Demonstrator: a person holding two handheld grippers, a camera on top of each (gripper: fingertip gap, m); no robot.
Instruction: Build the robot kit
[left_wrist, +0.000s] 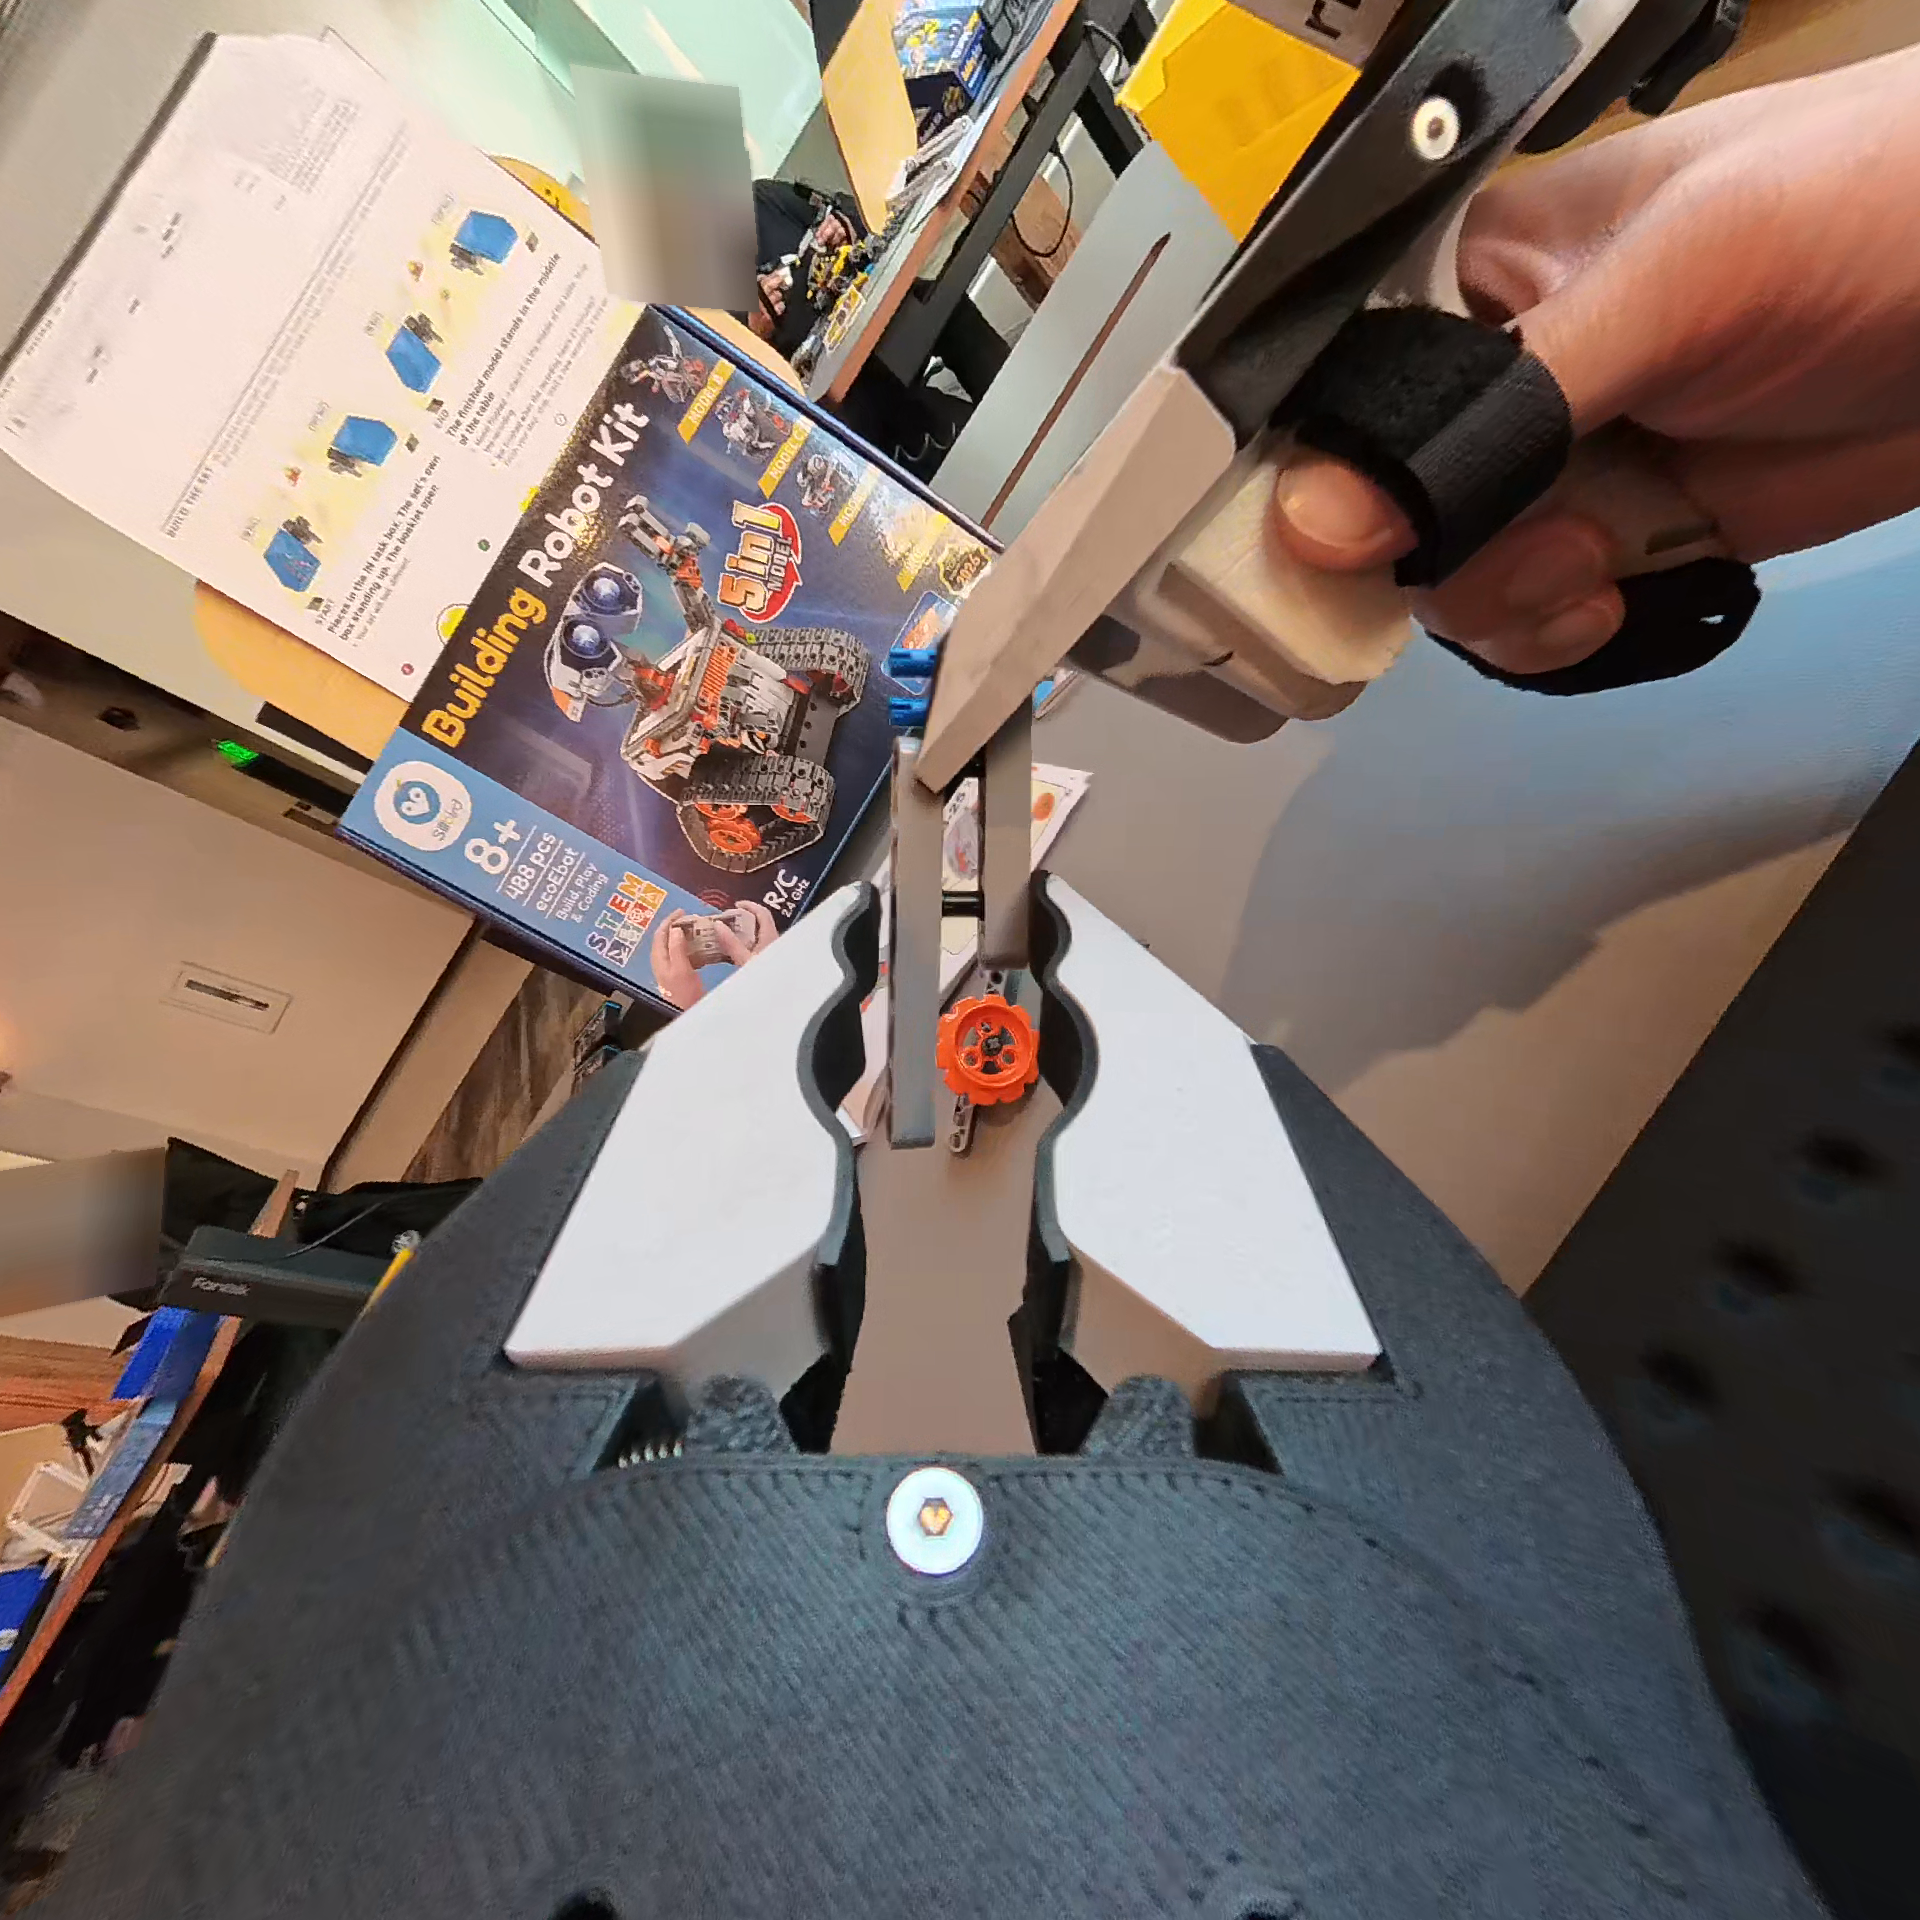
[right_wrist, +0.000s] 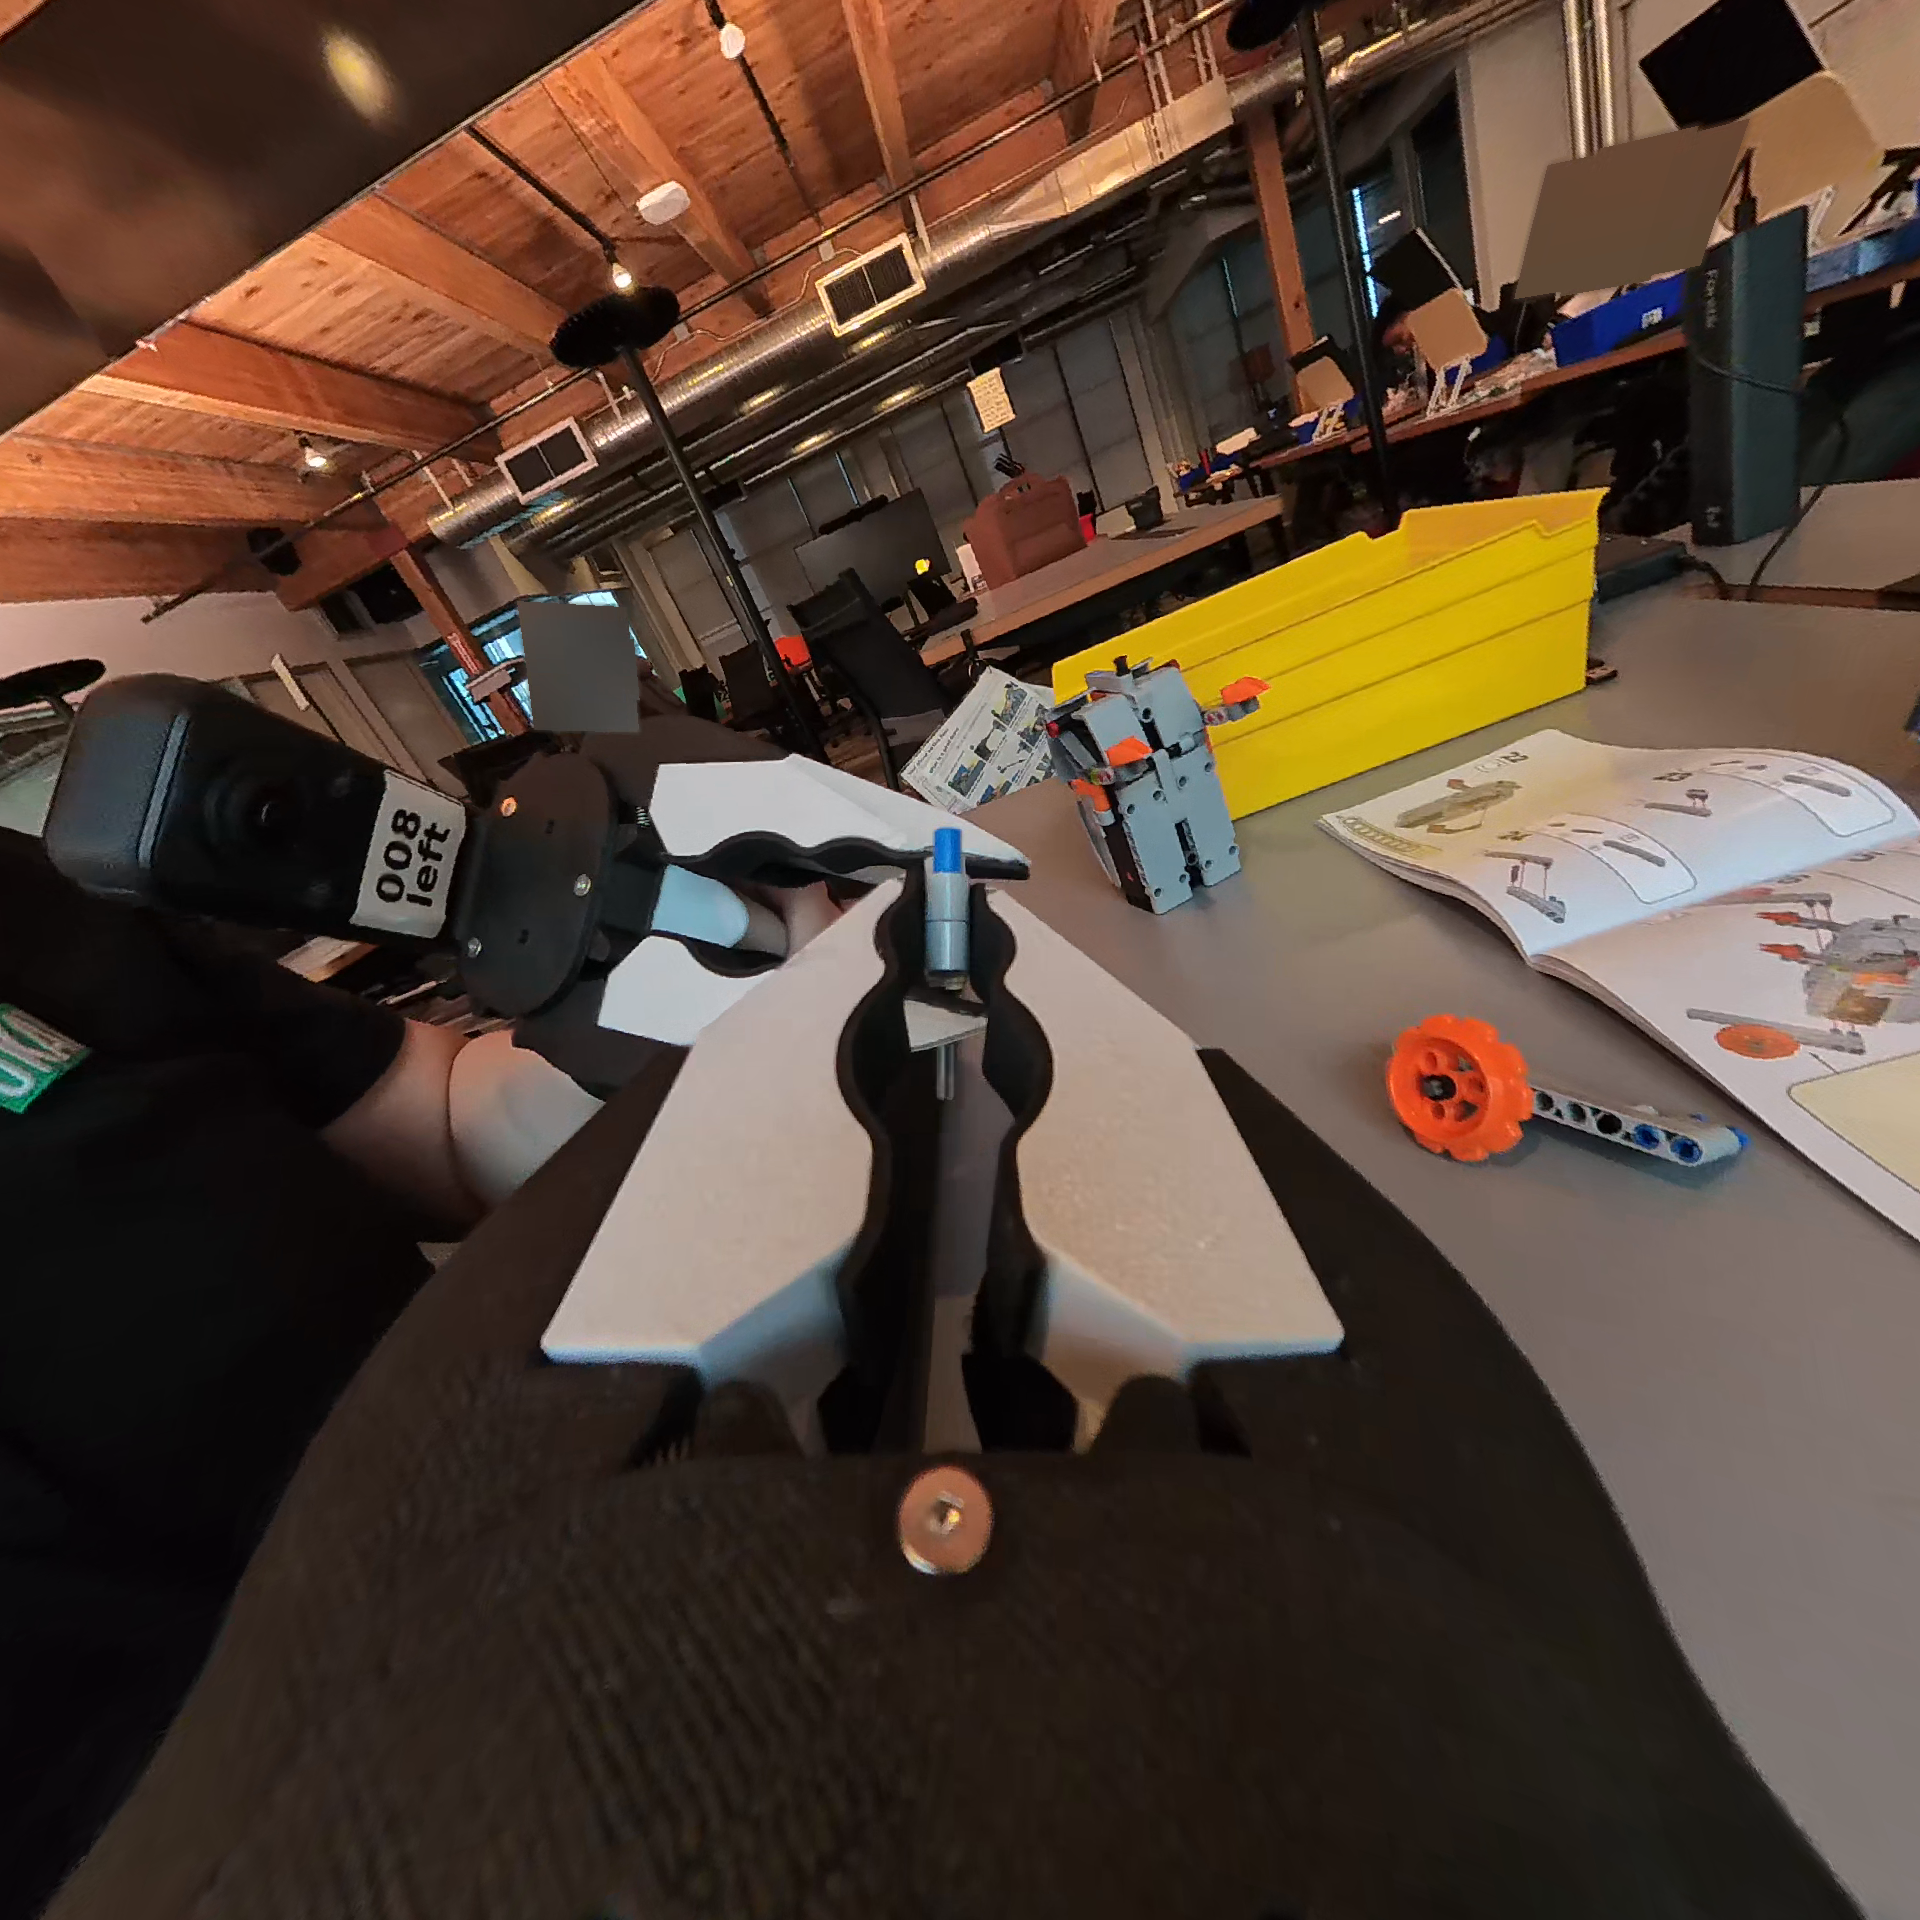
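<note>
A small grey connector pin with a blue tip (right_wrist: 945, 914) stands pinched at the fingertips of the right gripper (right_wrist: 943, 940), above the grey table (right_wrist: 1351, 1351). The left gripper (right_wrist: 831, 883), jaws narrow, reaches its tips toward it. The hold looks shallow, so a nudge could drop the pin.

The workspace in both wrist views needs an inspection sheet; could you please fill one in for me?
Surface: grey table, parts spread on it.
Parts: grey-and-blue pin; orange wheel on a grey beam, lying flat; grey robot model, standing.
Clutter: open booklet, yellow bin, kit box.
Grippers: right gripper shut on the pin; left gripper open, empty, close beside it.
Cables: black cable at the table's far edge.
Surroundings: other benches, wooden ceiling.
</note>
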